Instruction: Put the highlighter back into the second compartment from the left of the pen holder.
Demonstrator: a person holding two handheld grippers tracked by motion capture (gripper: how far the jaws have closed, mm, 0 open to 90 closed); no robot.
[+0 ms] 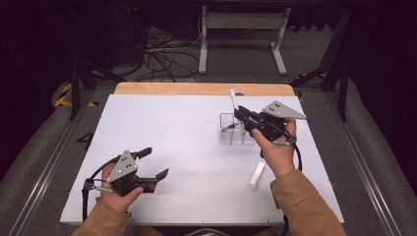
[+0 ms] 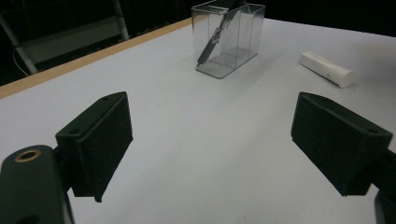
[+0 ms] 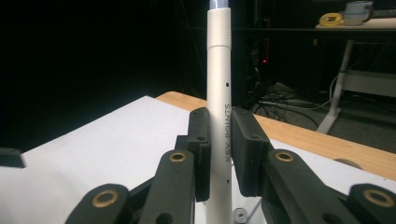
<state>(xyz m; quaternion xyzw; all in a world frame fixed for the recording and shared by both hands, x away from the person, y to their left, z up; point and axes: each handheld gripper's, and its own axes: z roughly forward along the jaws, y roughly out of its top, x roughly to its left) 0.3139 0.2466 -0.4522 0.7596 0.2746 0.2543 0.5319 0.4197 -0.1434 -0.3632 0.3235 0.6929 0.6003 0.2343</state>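
Right gripper (image 1: 242,117) is clamped on a white pen (image 3: 219,93), both black pads pressed flat against the barrel, which runs straight up between them in the right gripper view; "KEY POINTS" is printed along the barrel. In the high view the pen (image 1: 233,97) stands nearly upright, its top end leaning a little toward the far edge of the table (image 1: 162,147), right over a clear plastic box (image 1: 231,132) that sits in the right half of the white surface, closer to the far edge than the near one. Pen's lower end is hidden behind the gripper, so can't tell if it is inside the box or touching it. Box holds a dark pen (image 2: 216,38) leaning diagonally in one compartment. White cap (image 1: 256,174) lies flat on the table near the right forearm, toward the near right corner, apart from the box; in the left gripper view the cap (image 2: 327,68) lies right of the box (image 2: 233,42).

Left gripper (image 1: 156,164) rests low by the near left corner, jaws spread wide, nothing between them, only bare white surface.
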